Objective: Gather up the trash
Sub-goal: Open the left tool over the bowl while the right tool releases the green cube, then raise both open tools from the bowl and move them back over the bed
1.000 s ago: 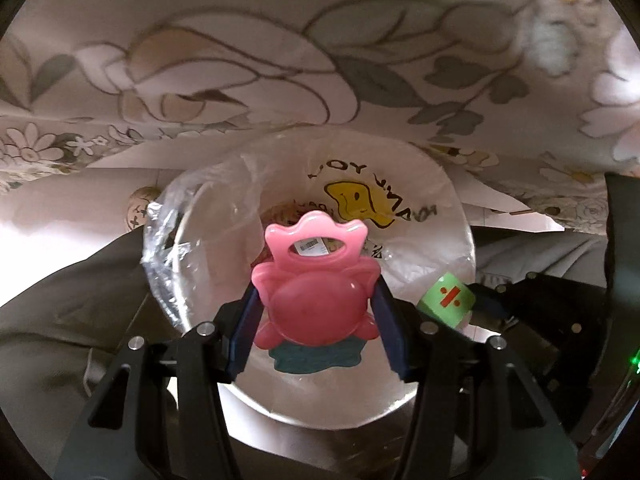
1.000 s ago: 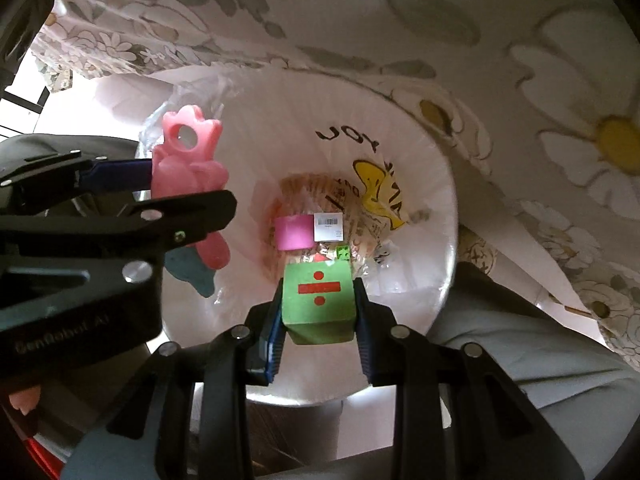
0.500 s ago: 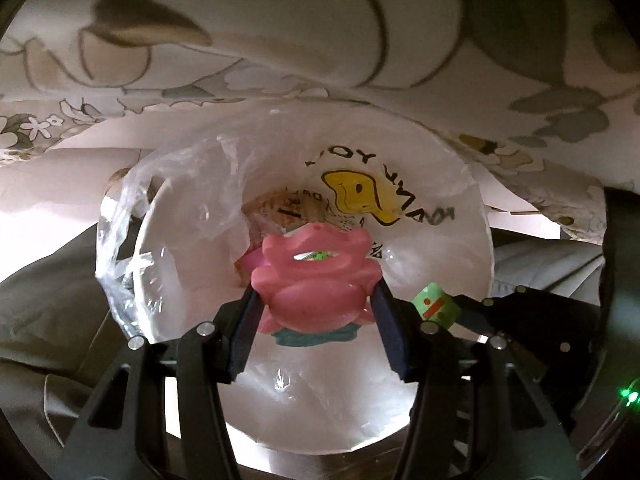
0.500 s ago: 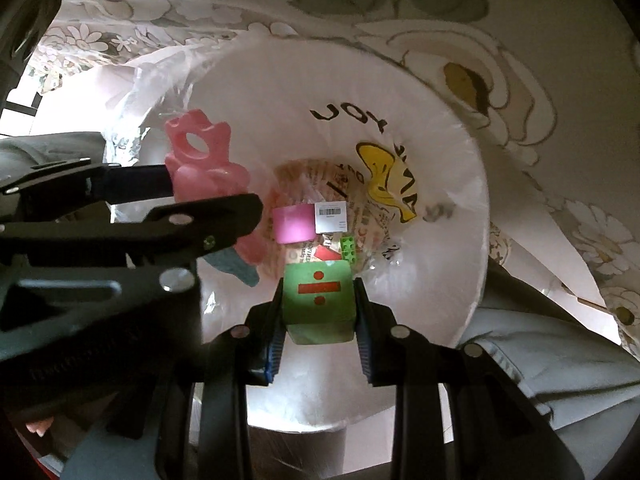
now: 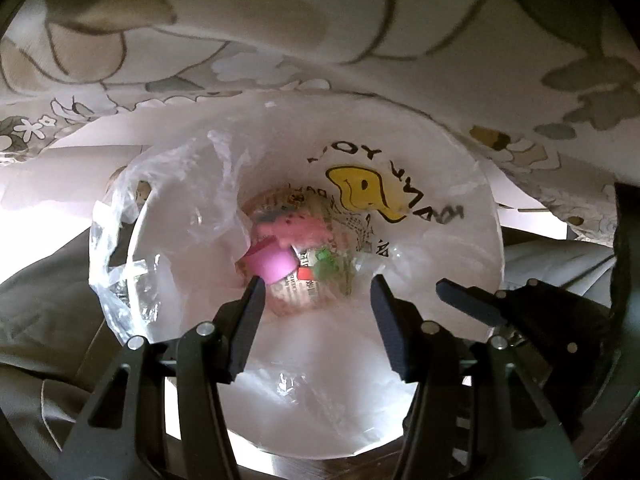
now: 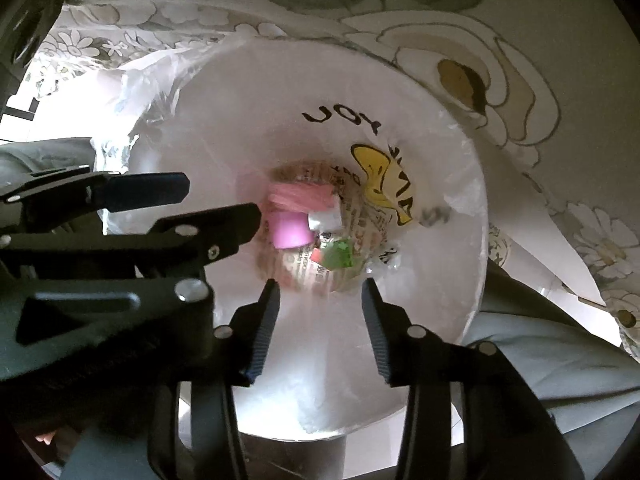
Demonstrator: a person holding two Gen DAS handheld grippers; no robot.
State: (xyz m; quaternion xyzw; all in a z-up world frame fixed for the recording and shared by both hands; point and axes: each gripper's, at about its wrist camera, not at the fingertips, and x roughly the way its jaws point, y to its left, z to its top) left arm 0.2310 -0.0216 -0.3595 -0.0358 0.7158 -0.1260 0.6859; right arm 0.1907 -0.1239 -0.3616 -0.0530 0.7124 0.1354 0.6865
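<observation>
Two handheld grippers, both matte black. Left gripper (image 5: 316, 292): two flat, tapering fingers (image 5: 249, 320) with finely ribbed inner faces, each carried on angular black link arms with triangular cut-outs, pinned by round silver screws (image 5: 206, 329). Right gripper (image 6: 320, 300): same build, fingers (image 6: 266, 326) edged with fine ridges, silver screw heads (image 6: 222, 332) at the joints. Seen side-on from the right wrist camera, long slim black finger blades on the left gripper, and more silver fasteners along the linkage.
</observation>
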